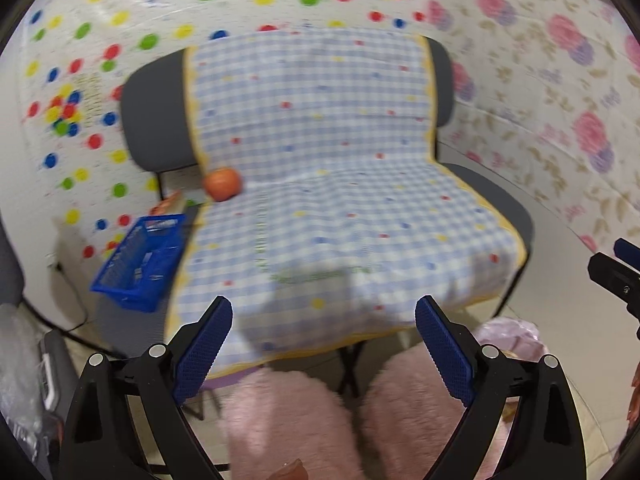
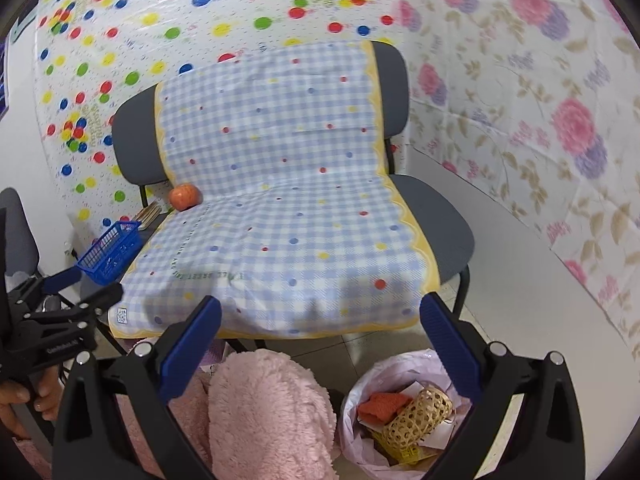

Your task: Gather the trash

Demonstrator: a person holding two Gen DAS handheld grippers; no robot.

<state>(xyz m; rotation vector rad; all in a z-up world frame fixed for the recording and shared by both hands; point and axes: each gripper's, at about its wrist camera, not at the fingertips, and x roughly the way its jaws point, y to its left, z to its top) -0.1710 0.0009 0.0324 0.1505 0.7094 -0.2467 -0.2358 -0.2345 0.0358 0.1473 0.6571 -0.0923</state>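
Note:
A trash bin lined with a pale pink bag (image 2: 384,376) stands on the floor at the lower right of the right wrist view; it holds an orange cloth (image 2: 382,404), a woven bamboo cup (image 2: 416,416) and paper scraps. Its bag edge shows in the left wrist view (image 1: 508,334). An orange fruit (image 1: 223,184) (image 2: 185,197) lies at the back left of the checked blanket (image 1: 340,200) (image 2: 288,216) on a grey sofa. My left gripper (image 1: 324,336) is open and empty before the seat's front edge. My right gripper (image 2: 320,334) is open and empty above the bin.
A blue plastic basket (image 1: 140,264) (image 2: 110,254) sits at the sofa's left end beside a small packet (image 1: 168,204). Pink fluffy legs (image 1: 288,420) (image 2: 268,412) are below the grippers. Patterned sheets cover the walls. The left gripper also shows in the right wrist view (image 2: 60,312).

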